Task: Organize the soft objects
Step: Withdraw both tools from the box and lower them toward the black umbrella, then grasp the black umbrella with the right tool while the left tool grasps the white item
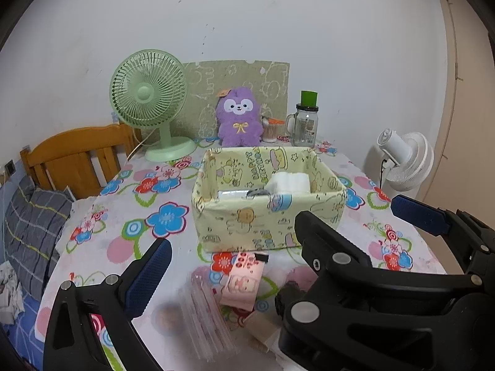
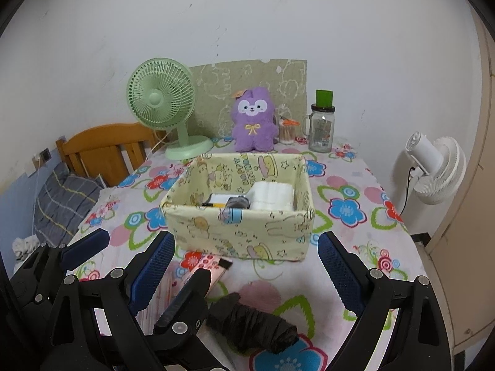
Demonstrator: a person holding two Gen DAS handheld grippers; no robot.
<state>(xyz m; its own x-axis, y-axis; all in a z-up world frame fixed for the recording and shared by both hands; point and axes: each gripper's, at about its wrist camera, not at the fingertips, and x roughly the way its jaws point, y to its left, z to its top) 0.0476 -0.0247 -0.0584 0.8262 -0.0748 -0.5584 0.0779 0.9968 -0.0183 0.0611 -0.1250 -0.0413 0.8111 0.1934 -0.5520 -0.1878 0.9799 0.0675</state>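
Grippers come first in both views: the right gripper [image 2: 247, 275] has its jaws wide apart with nothing between them, hanging over a crumpled black bundle [image 2: 252, 324] that lies on the counter [image 2: 355, 185], which is covered by a flowered cloth. The left gripper [image 1: 229, 278], seen from its own camera, also has its jaws apart and grips nothing; below it lie a pink packet [image 1: 244, 278] with a black clip end, a stack of clear sleeves [image 1: 204, 318] that is blurred, and the black bundle partly hidden behind the right gripper's frame. Just beyond the packet stands a pale yellow fabric box [image 2: 238, 235] printed with cartoon figures. Inside the box sit a white folded cloth [image 2: 272, 196] toward the right, a small grey bundle [image 2: 236, 202] beside it, and a flat white item with a black and yellow pen on it. Behind the box, against the wall, stand a green desk fan [image 2: 162, 105], a purple plush toy [image 2: 253, 120] in front of a drawn-on cardboard sheet [image 2: 256, 77], a small jar of cotton swabs [image 2: 287, 131], and a glass jar [image 2: 321, 130] with a green cup on its lid. A white floor fan [image 2: 433, 167] stands off the counter's right side, and a wooden headboard [image 2: 105, 148] and striped pillow [image 2: 65, 198] lie to the left.
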